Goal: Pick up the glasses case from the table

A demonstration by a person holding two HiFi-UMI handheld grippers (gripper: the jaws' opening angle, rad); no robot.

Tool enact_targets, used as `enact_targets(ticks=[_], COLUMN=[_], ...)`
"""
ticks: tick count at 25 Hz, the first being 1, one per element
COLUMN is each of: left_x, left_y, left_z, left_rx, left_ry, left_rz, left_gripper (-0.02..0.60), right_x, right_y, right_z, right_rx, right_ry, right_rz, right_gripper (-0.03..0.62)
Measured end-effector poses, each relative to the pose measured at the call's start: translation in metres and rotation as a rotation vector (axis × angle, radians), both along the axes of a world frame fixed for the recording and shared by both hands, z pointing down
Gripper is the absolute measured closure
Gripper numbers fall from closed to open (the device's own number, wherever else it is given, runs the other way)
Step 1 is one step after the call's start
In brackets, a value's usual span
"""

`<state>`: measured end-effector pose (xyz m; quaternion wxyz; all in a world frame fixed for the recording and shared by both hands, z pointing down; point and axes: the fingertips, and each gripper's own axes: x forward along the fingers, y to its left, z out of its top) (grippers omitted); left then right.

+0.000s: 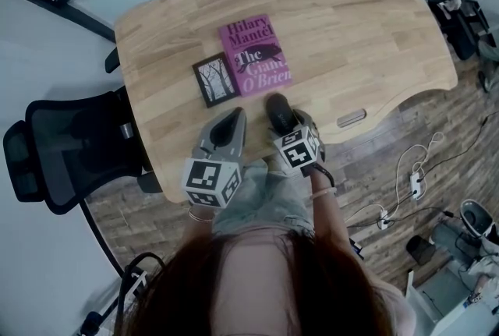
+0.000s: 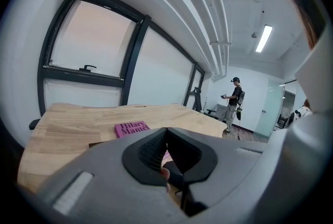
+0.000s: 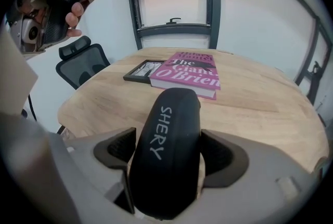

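Not lifted yet, by the look of things: shows the case (image 3: pixel 169 114), black with pale lettering along its lid, lying flat on the table (image 1: pixel 351 22) close to the near edge, long axis running away toward the book (image 1: pixel 255 54). Finds the right gripper (image 3: pixel 170 158) tipped down over the case's near end, jaws spread about as wide as they go, one pad on each side and close to its flanks, yet with no squeeze to be seen; reads as straddling, not gripping. Counts the approach and the lining-up as done, then; leaves the closing of the jaws and the raising off the wood. Calls for a firm, centred close, since the smooth, rounded shell could well slip or swivel between the pads. Puts the left gripper (image 1: pixel 234 120) just beside, to the left of the case in the head view, over the table's near edge, jaws closed together with nothing between them, taking no part. Farther out, has the book lying flat past the case with a small dark picture (image 1: pixel 216 79) right up against its left side, both apart from the gripper. Beyond the table's left edge, shows a chair (image 1: pixel 70 143).
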<state>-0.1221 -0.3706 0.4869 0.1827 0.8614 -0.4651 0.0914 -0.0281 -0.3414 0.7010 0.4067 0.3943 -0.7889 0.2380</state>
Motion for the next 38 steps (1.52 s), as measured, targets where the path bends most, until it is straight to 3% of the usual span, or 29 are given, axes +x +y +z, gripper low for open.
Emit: enact_targets(ticks=[15,24,38], left_x=[-0.003,-0.007,0.009], left_y=[0.005,0.013,0.04], left_z=[0.003,-0.002,-0.016], left_rx=[-0.01,0.002,0.039], left_ry=[0.006,0.009,-0.003], left_rz=[-0.008,-0.03,-0.049], left_gripper=[0.572,0.572,0.572], right_x=[0.0,0.002,0.007], right_y=[-0.001,0.002,0.018], right_z=[0.009,0.002,-0.037], right_rx=[-0.012,-0.007,0.044], right_ry=[0.009,-0.092,-0.177], right_rz=[-0.004,0.063,0.04], right_gripper=[0.207,0.221,0.222])
